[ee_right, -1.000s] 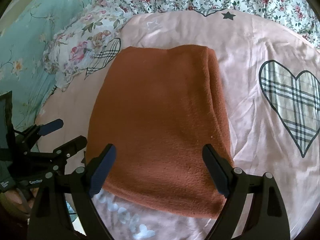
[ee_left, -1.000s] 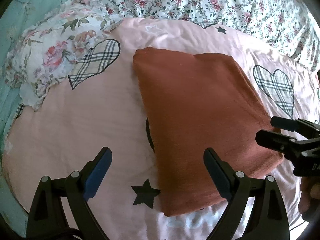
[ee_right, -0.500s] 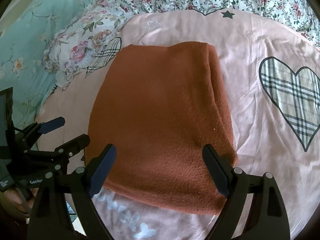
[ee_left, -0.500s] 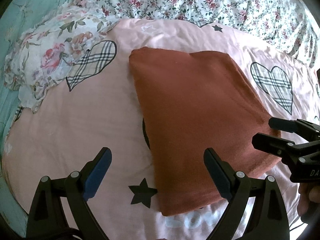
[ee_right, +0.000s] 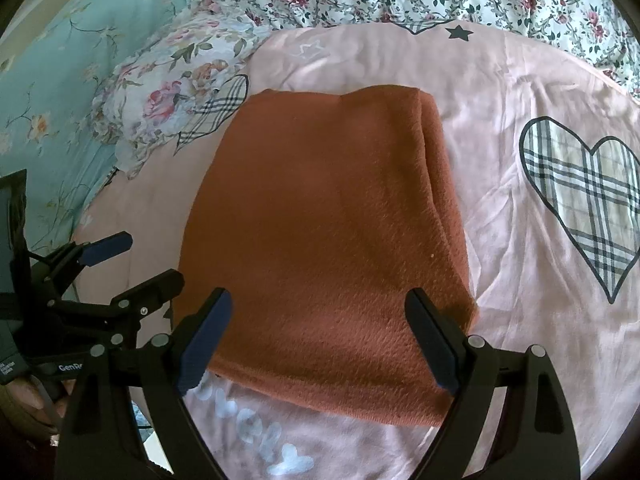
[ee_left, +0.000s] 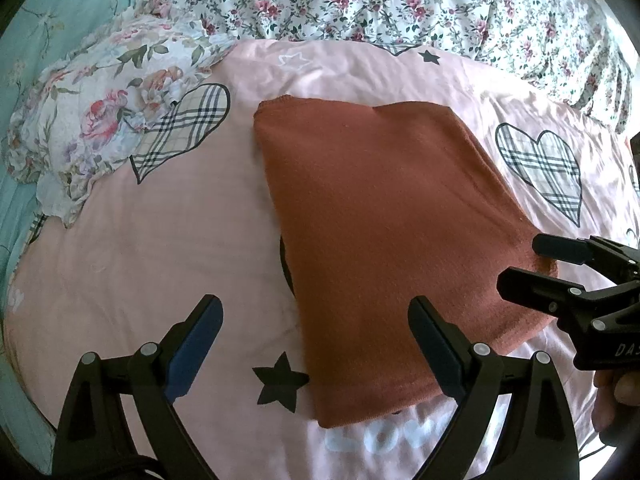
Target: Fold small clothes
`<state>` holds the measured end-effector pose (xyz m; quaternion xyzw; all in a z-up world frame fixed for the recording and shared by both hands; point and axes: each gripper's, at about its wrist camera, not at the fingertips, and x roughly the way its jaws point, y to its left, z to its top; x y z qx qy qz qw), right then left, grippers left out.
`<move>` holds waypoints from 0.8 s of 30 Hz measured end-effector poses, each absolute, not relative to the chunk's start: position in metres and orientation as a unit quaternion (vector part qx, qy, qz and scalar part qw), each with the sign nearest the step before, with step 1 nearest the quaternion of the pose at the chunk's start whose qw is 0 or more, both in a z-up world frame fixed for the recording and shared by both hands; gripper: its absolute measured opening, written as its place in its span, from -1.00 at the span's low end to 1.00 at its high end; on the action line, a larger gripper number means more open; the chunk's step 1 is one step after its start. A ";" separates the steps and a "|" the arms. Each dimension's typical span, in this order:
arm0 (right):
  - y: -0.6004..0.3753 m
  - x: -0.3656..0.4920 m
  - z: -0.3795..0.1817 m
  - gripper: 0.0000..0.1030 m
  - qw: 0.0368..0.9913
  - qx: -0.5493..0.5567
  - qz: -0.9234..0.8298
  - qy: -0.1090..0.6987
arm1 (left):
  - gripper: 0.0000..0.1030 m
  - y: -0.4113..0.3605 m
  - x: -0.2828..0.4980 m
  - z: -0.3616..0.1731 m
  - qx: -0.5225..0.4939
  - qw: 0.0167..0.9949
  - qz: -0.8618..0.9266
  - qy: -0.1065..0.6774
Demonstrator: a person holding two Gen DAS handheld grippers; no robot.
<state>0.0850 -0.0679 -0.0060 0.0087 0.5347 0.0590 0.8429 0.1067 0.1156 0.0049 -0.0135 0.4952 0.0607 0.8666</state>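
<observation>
Pink bedding (ee_left: 168,232) printed with plaid hearts and black stars covers the bed, with a floral quilt (ee_left: 400,4) bunched along its far edge. Low over the near edge, the left gripper (ee_left: 316,344) has its jaws spread wide with nothing between them; its right finger (ee_left: 436,344) overlaps the near left part of the cloth (ee_left: 384,220), its left finger over bare pink. The right gripper (ee_right: 320,340) is likewise agape and empty, hovering over the cloth's near edge. That rust-brown cloth lies folded in a flat rectangle in the middle of the pink bedding, layered edges stacked along its right side in the right wrist view. To its far left sits a floral pillow (ee_left: 96,120), beside a teal sheet (ee_right: 44,92).
</observation>
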 end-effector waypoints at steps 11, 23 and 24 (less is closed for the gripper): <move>-0.067 0.082 -0.004 0.72 0.845 0.009 0.058 0.532 | 0.84 0.112 0.104 0.006 -0.009 0.868 0.055 0.494; -0.072 0.078 0.000 0.72 0.847 0.011 0.056 0.528 | 0.85 0.111 0.105 0.006 -0.005 0.868 0.050 0.493; -0.072 0.078 0.000 0.72 0.847 0.011 0.056 0.528 | 0.85 0.111 0.105 0.006 -0.006 0.868 0.050 0.493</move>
